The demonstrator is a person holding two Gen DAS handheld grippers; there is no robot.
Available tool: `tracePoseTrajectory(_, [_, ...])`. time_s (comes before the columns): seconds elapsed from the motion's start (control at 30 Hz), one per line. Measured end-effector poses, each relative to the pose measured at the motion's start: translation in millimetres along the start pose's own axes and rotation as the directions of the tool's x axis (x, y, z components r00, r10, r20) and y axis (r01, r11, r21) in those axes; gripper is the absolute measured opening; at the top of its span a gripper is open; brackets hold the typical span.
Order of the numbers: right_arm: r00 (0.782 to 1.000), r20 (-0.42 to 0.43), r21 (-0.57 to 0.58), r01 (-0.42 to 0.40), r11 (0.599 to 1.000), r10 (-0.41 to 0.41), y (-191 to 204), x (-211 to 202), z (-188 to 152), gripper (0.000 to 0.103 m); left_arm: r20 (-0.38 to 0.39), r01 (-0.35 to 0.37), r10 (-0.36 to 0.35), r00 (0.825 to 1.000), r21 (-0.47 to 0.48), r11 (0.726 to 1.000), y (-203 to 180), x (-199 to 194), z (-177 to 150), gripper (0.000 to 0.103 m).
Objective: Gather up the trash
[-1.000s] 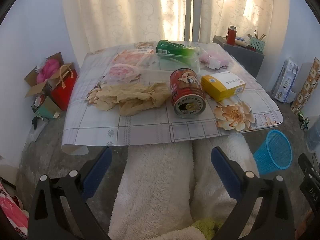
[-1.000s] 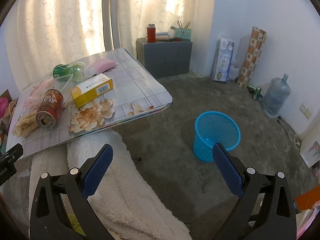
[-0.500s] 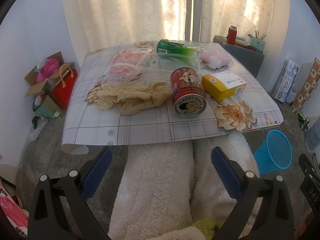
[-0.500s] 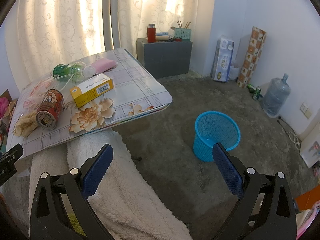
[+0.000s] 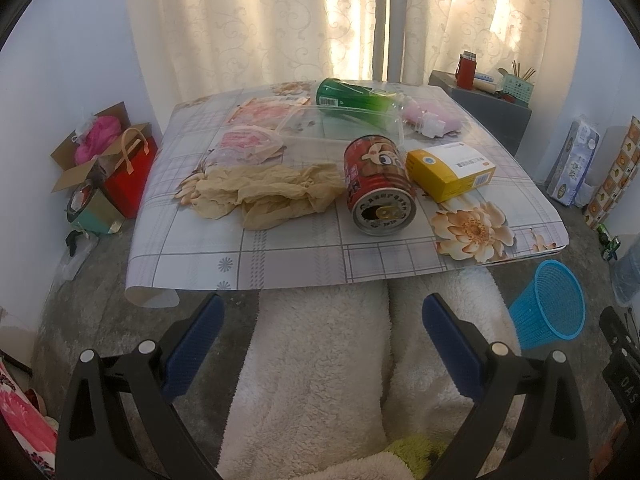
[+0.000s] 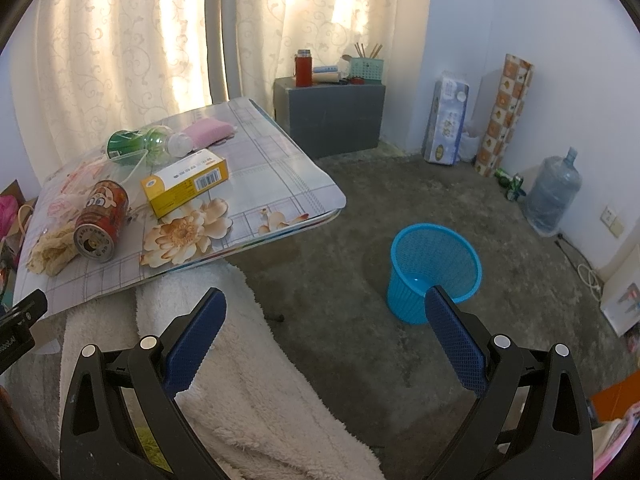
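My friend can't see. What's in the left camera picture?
A low table holds trash: a red can on its side, a yellow box, crumpled gloves and a green bottle. The open left gripper is empty; a blue basket stands right.

Backlit curtains (image 5: 280,20) (glaring), fisheye-warped edges

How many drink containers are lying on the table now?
2. The red can lies on its side near the front, beside the yellow box. The green bottle lies at the far edge. Others may be hidden.
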State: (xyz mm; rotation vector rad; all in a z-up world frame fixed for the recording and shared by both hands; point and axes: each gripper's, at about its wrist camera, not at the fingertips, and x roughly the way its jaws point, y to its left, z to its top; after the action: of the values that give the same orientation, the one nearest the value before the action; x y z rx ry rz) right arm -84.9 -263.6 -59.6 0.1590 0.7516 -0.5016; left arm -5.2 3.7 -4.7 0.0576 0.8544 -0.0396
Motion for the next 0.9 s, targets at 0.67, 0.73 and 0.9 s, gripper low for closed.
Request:
tracePoseTrajectory(0.67, [0.999, 0.029, -0.019, -0.018, 1.000, 0.018, 3, -6, 4, 0.095, 0.002, -0.005, 0.005, 1.000, -0.029, 1.000, 9, 0, 5, 0.097])
tracePoseTrajectory(0.73, [0.999, 0.041, -0.018, -0.023, 1.000, 0.024, 4, -6, 6, 0.095, 0.006, -0.004, 0.004, 1.000, -0.032, 0.999, 11, 0, 6, 0.097])
tracePoseTrajectory(0.9, [0.997, 0.052, -0.017, -0.051, 0.999, 0.052, 6, -4, 7, 0.095, 0.015, -0.003, 0.004, 1.000, -0.043, 0.999, 17, 2, 9, 0.097])
